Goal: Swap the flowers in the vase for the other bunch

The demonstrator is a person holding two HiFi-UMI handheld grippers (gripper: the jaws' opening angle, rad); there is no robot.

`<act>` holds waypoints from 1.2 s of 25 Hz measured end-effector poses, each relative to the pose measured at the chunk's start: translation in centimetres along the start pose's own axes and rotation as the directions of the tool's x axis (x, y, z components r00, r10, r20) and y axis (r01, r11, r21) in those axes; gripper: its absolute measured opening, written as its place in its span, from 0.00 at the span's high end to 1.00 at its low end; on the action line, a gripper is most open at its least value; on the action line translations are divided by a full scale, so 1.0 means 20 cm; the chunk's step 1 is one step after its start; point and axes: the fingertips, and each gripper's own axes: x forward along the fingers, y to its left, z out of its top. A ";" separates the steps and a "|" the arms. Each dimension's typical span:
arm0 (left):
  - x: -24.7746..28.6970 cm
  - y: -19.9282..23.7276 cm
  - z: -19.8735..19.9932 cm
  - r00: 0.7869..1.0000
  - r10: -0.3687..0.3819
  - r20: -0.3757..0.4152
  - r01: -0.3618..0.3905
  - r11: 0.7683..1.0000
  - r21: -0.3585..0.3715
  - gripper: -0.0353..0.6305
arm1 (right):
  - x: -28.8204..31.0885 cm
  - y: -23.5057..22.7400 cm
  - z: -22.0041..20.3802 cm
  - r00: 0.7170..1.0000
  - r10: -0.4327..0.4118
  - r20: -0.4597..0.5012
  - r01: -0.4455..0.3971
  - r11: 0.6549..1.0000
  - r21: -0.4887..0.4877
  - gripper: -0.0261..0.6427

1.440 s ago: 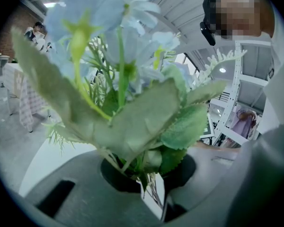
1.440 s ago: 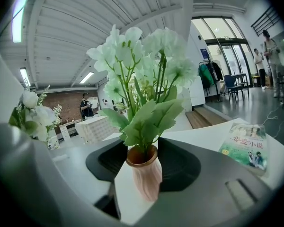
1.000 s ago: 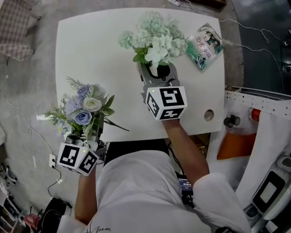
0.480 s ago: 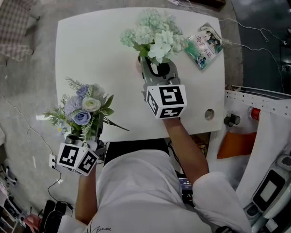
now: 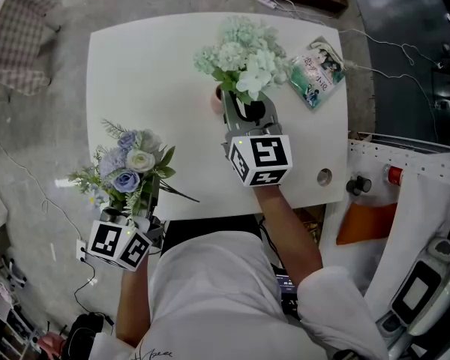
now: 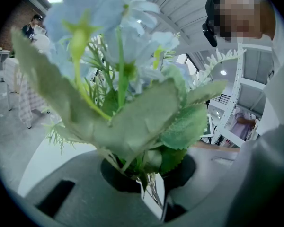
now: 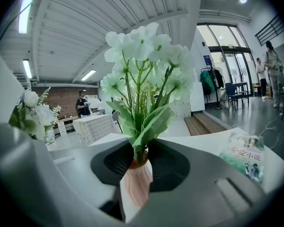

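Two bunches mattered: the white bunch (image 5: 244,55) stood in the pink vase (image 7: 136,183) mid-table. Your right gripper (image 5: 247,111) was closing round its stems, not yet pinching. You needed a low grip and a straight lift. Your left gripper (image 5: 144,205) pinched the blue bunch (image 5: 131,163) off the table edge. The booklet (image 5: 315,70) bore characters too small to read.

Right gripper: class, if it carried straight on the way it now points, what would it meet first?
Most likely the pink vase. It stands between the closing jaws of the right gripper, with the white flowers rising above it.
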 end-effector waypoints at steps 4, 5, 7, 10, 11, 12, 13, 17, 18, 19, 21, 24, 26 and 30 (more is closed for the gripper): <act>0.00 0.01 0.01 1.000 -0.006 0.002 0.006 1.000 -0.001 0.87 | 0.00 0.01 0.00 1.000 -0.002 0.004 0.002 1.000 0.000 0.83; 0.00 0.02 0.01 1.000 -0.007 0.002 0.007 1.000 -0.002 0.87 | 0.00 0.01 0.00 1.000 -0.002 0.006 0.002 1.000 0.001 0.83; 0.01 0.02 0.01 1.000 -0.009 0.002 0.009 1.000 -0.004 0.87 | 0.00 0.01 0.00 1.000 -0.001 0.009 0.001 1.000 0.001 0.83; 0.01 0.02 0.01 1.000 -0.009 0.002 0.009 1.000 -0.007 0.87 | -0.01 0.01 0.00 1.000 -0.004 0.013 0.004 1.000 0.003 0.83; 0.01 0.02 0.01 1.000 -0.009 0.003 0.009 1.000 -0.007 0.87 | -0.01 0.01 0.00 1.000 -0.005 0.014 0.005 1.000 0.004 0.83; 0.01 0.02 0.01 1.000 -0.009 0.004 0.009 1.000 -0.007 0.87 | -0.01 0.00 0.00 1.000 -0.006 0.015 0.006 1.000 0.005 0.83; 0.01 0.02 0.02 1.000 -0.009 0.004 0.009 1.000 -0.007 0.87 | -0.01 0.00 0.01 1.000 -0.007 0.016 0.007 1.000 0.006 0.83; 0.01 0.02 0.02 1.000 -0.012 0.009 0.012 1.000 -0.007 0.87 | -0.02 -0.01 0.01 1.000 -0.009 0.020 0.009 1.000 0.008 0.84; 0.01 0.02 0.02 1.000 -0.012 0.009 0.012 1.000 -0.006 0.87 | -0.03 -0.01 0.01 1.000 -0.010 0.019 0.010 1.000 0.010 0.84; 0.01 0.02 0.02 1.000 -0.013 0.010 0.013 1.000 -0.007 0.87 | -0.03 -0.01 0.01 1.000 -0.011 0.019 0.011 1.000 0.012 0.84; 0.01 0.02 0.03 1.000 -0.015 0.015 0.015 1.000 -0.007 0.87 | -0.03 -0.01 0.02 1.000 -0.015 0.022 0.015 1.000 0.014 0.84; 0.00 0.02 0.05 1.000 -0.017 0.018 0.017 1.000 -0.005 0.87 | -0.04 -0.02 0.04 0.999 -0.019 0.029 0.019 1.000 0.015 0.84; 0.00 0.02 0.05 1.000 -0.016 0.019 0.016 1.000 -0.003 0.87 | -0.04 -0.01 0.05 0.999 -0.019 0.033 0.018 1.000 0.017 0.84; 0.00 0.02 0.05 1.000 -0.016 0.023 0.016 1.000 -0.004 0.87 | -0.06 -0.01 0.06 0.999 -0.017 0.038 0.016 1.000 0.015 0.84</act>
